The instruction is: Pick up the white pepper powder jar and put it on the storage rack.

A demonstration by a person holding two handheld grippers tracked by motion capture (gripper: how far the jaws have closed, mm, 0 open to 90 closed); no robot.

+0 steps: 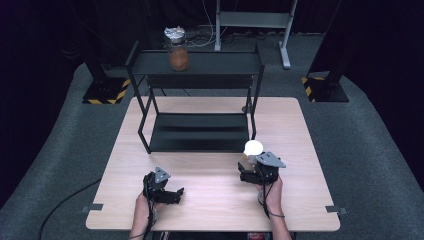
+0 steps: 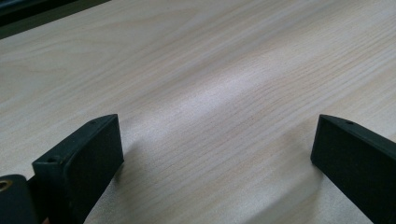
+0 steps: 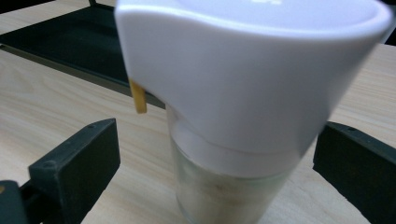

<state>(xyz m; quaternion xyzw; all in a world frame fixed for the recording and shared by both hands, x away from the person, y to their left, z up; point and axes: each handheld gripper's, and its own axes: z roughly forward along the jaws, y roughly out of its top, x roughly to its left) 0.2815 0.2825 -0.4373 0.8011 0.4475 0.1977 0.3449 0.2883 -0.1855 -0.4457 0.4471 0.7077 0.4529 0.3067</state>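
A wooden desk (image 1: 210,200) seen from above, with a black two-level shelf rack (image 1: 197,100) standing at its far side. In the lower right of the high view, the right gripper (image 1: 252,167) sits just behind a small clear jar with a white lid (image 1: 253,148), which stands upright on the desk in front of the rack's lower shelf.

In the right gripper view the jar (image 3: 243,116) takes up the centre of the frame, its long axis vertical, its wide white cap toward the top and its glass body below. The right gripper's fingers (image 3: 74,163) stand wide apart, one at the lower left and one at the lower right of that frame, with the jar between them and a gap on each side. They hold nothing yet; closing them should catch the glass body just under the cap.

The left gripper (image 1: 167,192) rests in the lower left of the high view, well apart from the jar. Its fingers (image 2: 79,158) are also spread wide, with bare wood between them.

A second jar with a foil-like top (image 1: 177,50) stands on the rack's upper shelf, at the upper middle.
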